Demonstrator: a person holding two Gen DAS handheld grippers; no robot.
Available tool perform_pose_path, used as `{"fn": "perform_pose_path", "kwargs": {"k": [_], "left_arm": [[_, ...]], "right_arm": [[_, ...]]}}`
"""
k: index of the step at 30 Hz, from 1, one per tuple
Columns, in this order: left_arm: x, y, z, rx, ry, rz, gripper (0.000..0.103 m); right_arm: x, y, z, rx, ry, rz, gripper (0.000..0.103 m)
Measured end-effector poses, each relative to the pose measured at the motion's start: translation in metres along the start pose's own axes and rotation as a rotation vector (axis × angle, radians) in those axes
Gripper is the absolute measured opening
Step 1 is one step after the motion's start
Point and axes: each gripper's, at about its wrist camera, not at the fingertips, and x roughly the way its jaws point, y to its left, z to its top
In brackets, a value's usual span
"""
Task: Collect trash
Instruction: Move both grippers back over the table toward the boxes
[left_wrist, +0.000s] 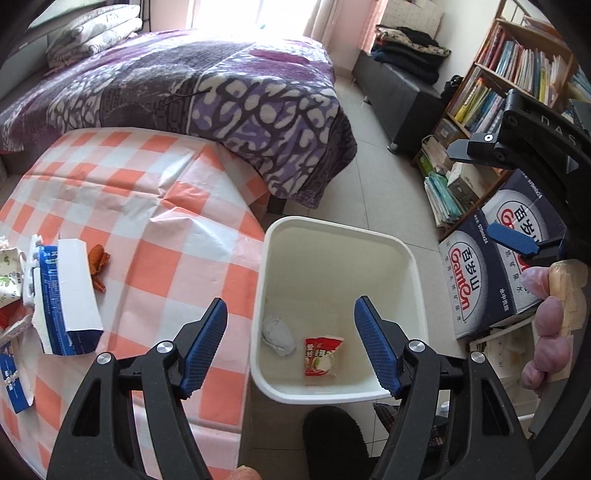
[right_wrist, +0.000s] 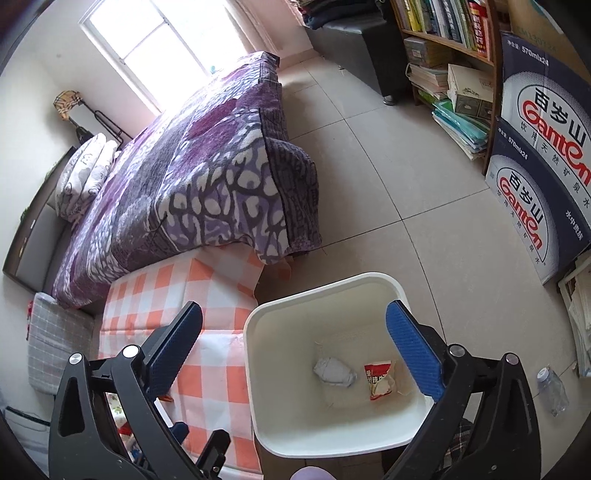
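A white trash bin (left_wrist: 413, 266) stands on the floor beside a table with an orange checked cloth (left_wrist: 155, 206). Inside the bin lie a crumpled grey paper (left_wrist: 279, 334) and a red snack wrapper (left_wrist: 320, 355); both also show in the right wrist view, the paper (right_wrist: 334, 372) and the wrapper (right_wrist: 380, 380). My left gripper (left_wrist: 291, 347) is open and empty, above the bin's near left edge. My right gripper (right_wrist: 295, 354) is open and empty above the bin (right_wrist: 258, 332). On the table's left lie a blue and white carton (left_wrist: 70, 295), an orange wrapper (left_wrist: 99, 264) and more packaging (left_wrist: 11, 273).
A bed with a purple blanket (left_wrist: 221, 96) stands behind the table. A bookshelf (left_wrist: 517, 74) and Ganten water cartons (left_wrist: 480, 280) line the right side. A plastic bottle (right_wrist: 552, 387) lies on the tiled floor to the right of the bin.
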Motion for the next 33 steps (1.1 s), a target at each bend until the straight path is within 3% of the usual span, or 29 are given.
{"fn": "perform_pose_path", "kwargs": {"k": [9, 17, 27, 33], "left_arm": [[-0.024, 0.064, -0.01, -0.081, -0.034, 0.173, 0.077], [-0.039, 0.143, -0.026, -0.216, 0.021, 0.351, 0.077], [-0.05, 0.23, -0.057, -0.395, 0.111, 0.45, 0.077], [-0.056, 0.284, -0.072, -0.515, 0.16, 0.455, 0.077]], "right_arm": [[0.013, 0.057, -0.03, -0.156, 0.023, -0.048, 0.096], [0.026, 0.107, -0.06, -0.247, 0.074, -0.018, 0.096], [0.04, 0.158, -0.099, -0.351, 0.132, 0.011, 0.096], [0.05, 0.182, -0.12, -0.4, 0.18, 0.037, 0.096]]}}
